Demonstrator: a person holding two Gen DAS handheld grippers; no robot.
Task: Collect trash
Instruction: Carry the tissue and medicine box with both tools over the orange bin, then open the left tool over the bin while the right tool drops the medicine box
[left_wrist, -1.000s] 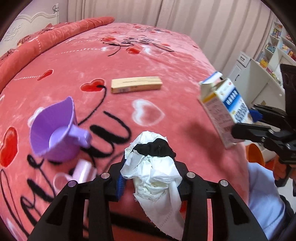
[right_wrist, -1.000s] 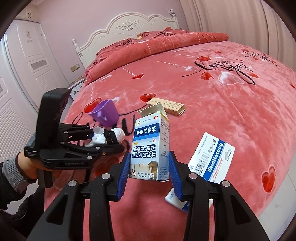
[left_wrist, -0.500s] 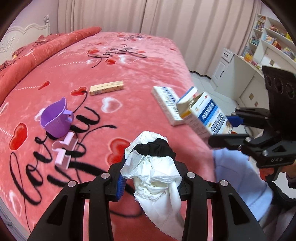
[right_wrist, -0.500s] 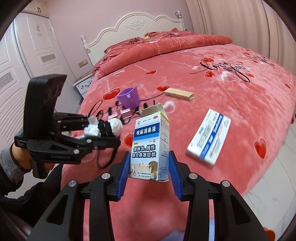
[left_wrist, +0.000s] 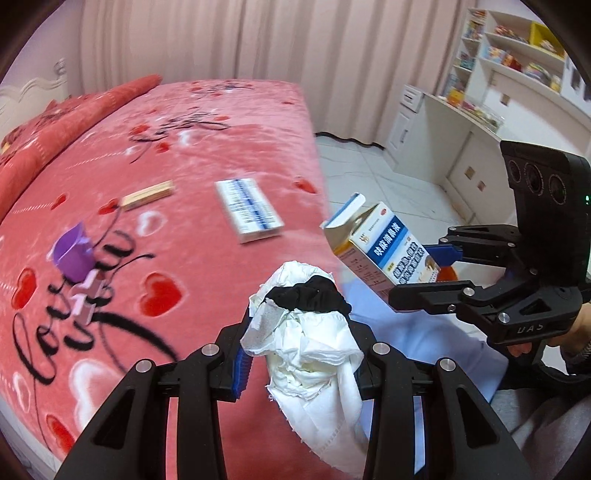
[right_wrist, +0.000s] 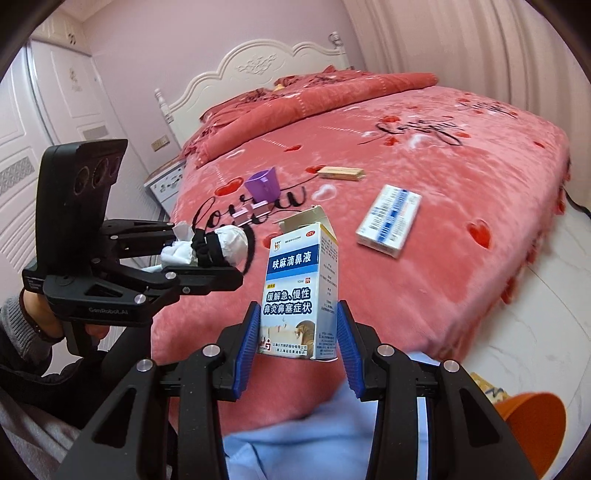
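Observation:
My left gripper (left_wrist: 301, 347) is shut on a wad of white tissue with a black hair band (left_wrist: 306, 332), held in the air off the bed's near edge; it also shows in the right wrist view (right_wrist: 207, 247). My right gripper (right_wrist: 299, 332) is shut on an opened blue-and-white medicine carton (right_wrist: 301, 291), seen too in the left wrist view (left_wrist: 384, 247). On the pink bed lie a blue-striped white box (left_wrist: 249, 208) (right_wrist: 389, 219), a flat tan box (left_wrist: 147, 194) (right_wrist: 341, 172), a purple cup (left_wrist: 72, 253) (right_wrist: 262, 183) and a pink clip (left_wrist: 86, 293) (right_wrist: 251, 212).
The pink heart-print bedspread (left_wrist: 184, 155) fills the left. An orange bin rim (right_wrist: 532, 421) shows at the lower right by my light-blue clothing. White tiled floor (left_wrist: 369, 173), a white desk and shelves (left_wrist: 480, 92) stand right. A white headboard (right_wrist: 258, 70) and a nightstand stand behind.
Both grippers have pulled back from the bed with their loads still held. The bed items look farther away, and the floor and orange bin have come into view.

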